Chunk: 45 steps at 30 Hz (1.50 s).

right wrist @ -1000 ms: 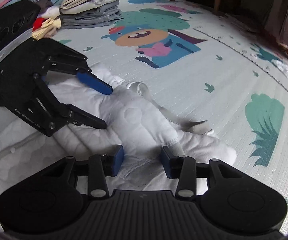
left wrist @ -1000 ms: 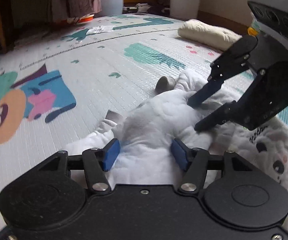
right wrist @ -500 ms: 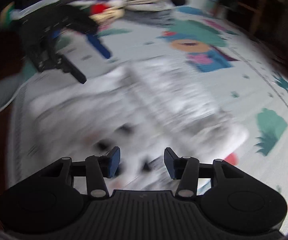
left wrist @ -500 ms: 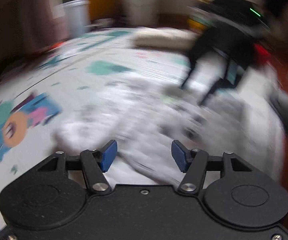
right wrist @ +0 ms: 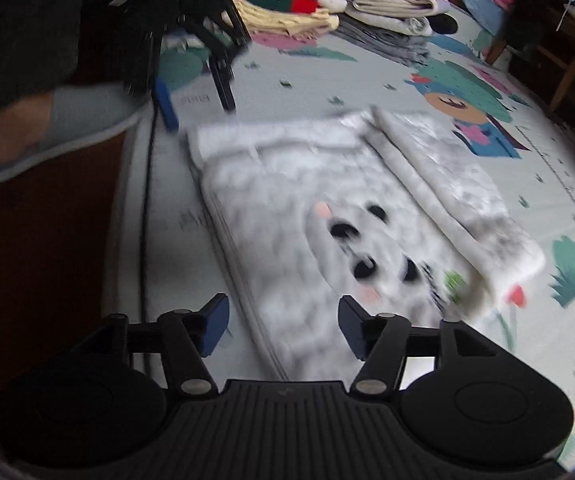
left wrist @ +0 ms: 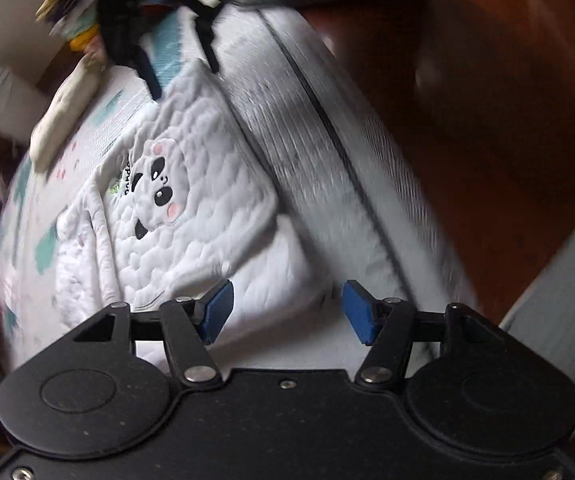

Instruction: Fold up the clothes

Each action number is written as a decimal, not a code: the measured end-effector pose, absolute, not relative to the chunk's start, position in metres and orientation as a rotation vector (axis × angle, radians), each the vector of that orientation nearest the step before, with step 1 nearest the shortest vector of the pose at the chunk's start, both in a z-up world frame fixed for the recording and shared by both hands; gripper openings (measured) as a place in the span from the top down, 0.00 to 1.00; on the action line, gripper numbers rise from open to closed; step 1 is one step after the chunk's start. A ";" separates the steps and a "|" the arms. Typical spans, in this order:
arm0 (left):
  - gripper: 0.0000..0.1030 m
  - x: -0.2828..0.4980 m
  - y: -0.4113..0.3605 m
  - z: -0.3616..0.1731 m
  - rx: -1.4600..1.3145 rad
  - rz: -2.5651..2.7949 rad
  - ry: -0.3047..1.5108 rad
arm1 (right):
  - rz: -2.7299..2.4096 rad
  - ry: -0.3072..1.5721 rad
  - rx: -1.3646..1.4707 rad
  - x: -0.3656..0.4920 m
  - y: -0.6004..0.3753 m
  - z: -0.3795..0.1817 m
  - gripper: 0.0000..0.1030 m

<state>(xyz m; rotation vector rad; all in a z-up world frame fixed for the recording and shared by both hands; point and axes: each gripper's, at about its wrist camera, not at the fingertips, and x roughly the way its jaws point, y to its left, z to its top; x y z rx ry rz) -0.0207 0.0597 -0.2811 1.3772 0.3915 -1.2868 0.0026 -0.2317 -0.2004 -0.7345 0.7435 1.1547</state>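
Observation:
A white quilted garment with a panda face (right wrist: 327,208) lies flat on the play mat, one sleeve folded in along its far side. My right gripper (right wrist: 283,324) hovers over the garment's near edge, its jaws opening; the blue pads press on nothing. In the left wrist view the same garment (left wrist: 191,216) lies ahead, and my left gripper (left wrist: 287,314) stands open above its near corner, gripping nothing. Each gripper shows blurred in the other's view: the left gripper (right wrist: 197,104) beyond the garment's far corner, the right gripper (left wrist: 183,76) at its far end.
The cartoon play mat (right wrist: 367,80) carries stacks of folded clothes (right wrist: 391,20) at the back. A person's foot (right wrist: 67,120) rests at the mat's left edge on the brown wooden floor (left wrist: 507,120). A cream pillow (left wrist: 63,120) lies beyond the garment. A wooden chair (right wrist: 559,60) stands at the far right.
Both grippers have left the bunched sleeve and swung apart to opposite ends of the garment. The left one has rolled. The right jaws stand wider. The garment now lies flat, panda up.

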 end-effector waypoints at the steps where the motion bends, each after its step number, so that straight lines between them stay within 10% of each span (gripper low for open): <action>1: 0.41 -0.023 0.061 -0.286 1.421 -1.292 0.345 | 1.151 0.742 -0.759 0.003 -0.239 -0.202 0.40; 21: 0.33 0.010 0.031 -0.292 1.843 -1.661 -0.009 | 1.252 0.633 -0.992 -0.018 -0.261 -0.231 0.40; 31: 0.68 0.017 0.026 -0.289 1.700 -1.705 0.225 | 1.220 0.591 -1.129 0.001 -0.290 -0.221 0.38; 45: 0.49 -0.008 0.048 -0.293 1.716 -1.590 0.078 | 1.489 0.289 -1.479 0.001 -0.279 -0.240 0.41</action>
